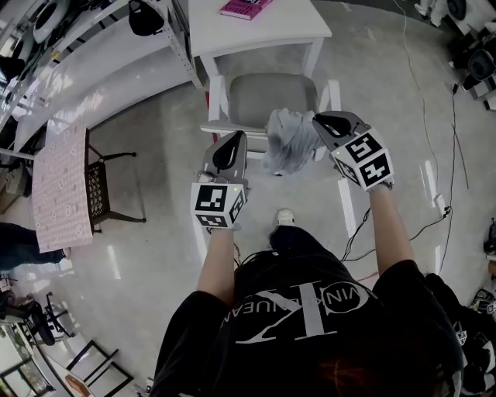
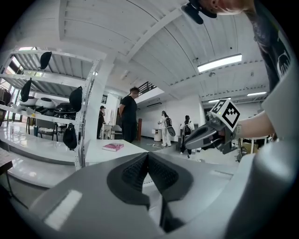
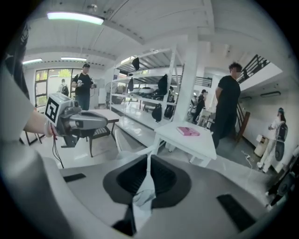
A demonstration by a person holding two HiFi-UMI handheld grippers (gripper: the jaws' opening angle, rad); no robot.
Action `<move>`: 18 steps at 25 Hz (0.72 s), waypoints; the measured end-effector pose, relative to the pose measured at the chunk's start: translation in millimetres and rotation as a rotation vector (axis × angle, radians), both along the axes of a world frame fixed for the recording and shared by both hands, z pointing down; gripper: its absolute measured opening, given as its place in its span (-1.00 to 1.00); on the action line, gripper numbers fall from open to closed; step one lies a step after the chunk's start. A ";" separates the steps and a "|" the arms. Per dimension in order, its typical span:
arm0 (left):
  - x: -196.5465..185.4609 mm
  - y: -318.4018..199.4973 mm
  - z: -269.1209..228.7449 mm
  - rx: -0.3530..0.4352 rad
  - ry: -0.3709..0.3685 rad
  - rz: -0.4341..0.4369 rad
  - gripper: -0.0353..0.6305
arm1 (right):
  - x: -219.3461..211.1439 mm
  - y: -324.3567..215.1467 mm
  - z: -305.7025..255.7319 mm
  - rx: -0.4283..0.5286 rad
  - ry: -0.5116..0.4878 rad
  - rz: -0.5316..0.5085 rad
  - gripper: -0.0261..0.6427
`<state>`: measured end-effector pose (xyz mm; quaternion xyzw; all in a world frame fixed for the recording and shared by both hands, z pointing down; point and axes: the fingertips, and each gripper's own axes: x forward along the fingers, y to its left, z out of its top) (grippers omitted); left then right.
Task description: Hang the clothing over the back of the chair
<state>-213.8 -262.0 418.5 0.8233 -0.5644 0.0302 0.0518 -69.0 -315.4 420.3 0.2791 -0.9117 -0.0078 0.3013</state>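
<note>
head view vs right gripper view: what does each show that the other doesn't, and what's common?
Head view only: the whole grey clothing bunched at the tip of the right gripper, and the chair's grey seat. Right gripper view only: its jaws pinched shut on a fold of that clothing, a standing person in black, a ceiling light. Both: the left gripper, the white table with the pink book.

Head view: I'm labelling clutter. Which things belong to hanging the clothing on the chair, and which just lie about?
Job: grey garment, pinched by the right gripper; white chair; left gripper, shut and empty.
Lying about: pink book, white table, black metal stool.
</note>
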 end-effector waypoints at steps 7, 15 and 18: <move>-2.1 15.4 1.5 -0.003 0.002 0.005 -0.86 | 15.8 20.9 -11.0 0.041 -0.100 0.107 -0.82; -0.6 37.0 -2.4 0.003 0.008 0.013 -0.87 | 30.1 46.5 -19.7 0.081 -0.179 0.188 -0.82; -2.3 45.5 -3.9 0.008 0.000 0.010 -0.86 | 33.8 56.2 -24.0 0.103 -0.207 0.208 -0.82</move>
